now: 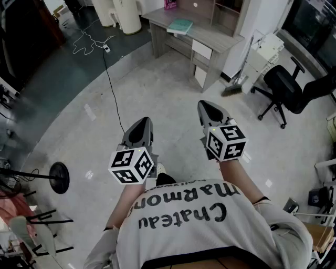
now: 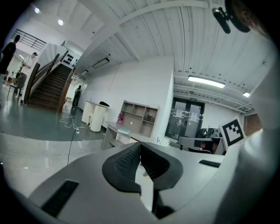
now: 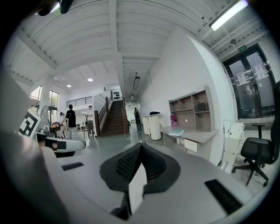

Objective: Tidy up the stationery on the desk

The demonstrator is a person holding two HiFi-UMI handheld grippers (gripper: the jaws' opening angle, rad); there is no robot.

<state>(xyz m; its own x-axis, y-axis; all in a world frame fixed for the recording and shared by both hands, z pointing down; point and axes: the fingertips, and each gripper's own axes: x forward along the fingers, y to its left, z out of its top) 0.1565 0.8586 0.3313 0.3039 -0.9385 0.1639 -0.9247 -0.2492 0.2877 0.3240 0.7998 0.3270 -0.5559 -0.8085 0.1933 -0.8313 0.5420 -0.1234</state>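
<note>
A wooden desk (image 1: 210,32) stands far ahead across the room, with a teal book (image 1: 180,26) lying on its top and a pink item (image 1: 170,4) at its back. The same desk (image 3: 199,136) and book (image 3: 177,131) show in the right gripper view, and the desk (image 2: 114,129) appears small in the left gripper view. My left gripper (image 1: 140,125) and right gripper (image 1: 208,108) are held out at waist height over the floor, well short of the desk. Both are shut with the jaw tips meeting and nothing between them. My left gripper (image 2: 140,145) and right gripper (image 3: 140,145) point level across the room.
A black office chair (image 1: 283,89) and a white cabinet (image 1: 264,52) stand right of the desk, with a broom (image 1: 235,84) leaning beside it. A black cable (image 1: 110,84) runs over the floor. A round stand base (image 1: 59,176) sits at the left. People stand near a staircase (image 3: 114,118).
</note>
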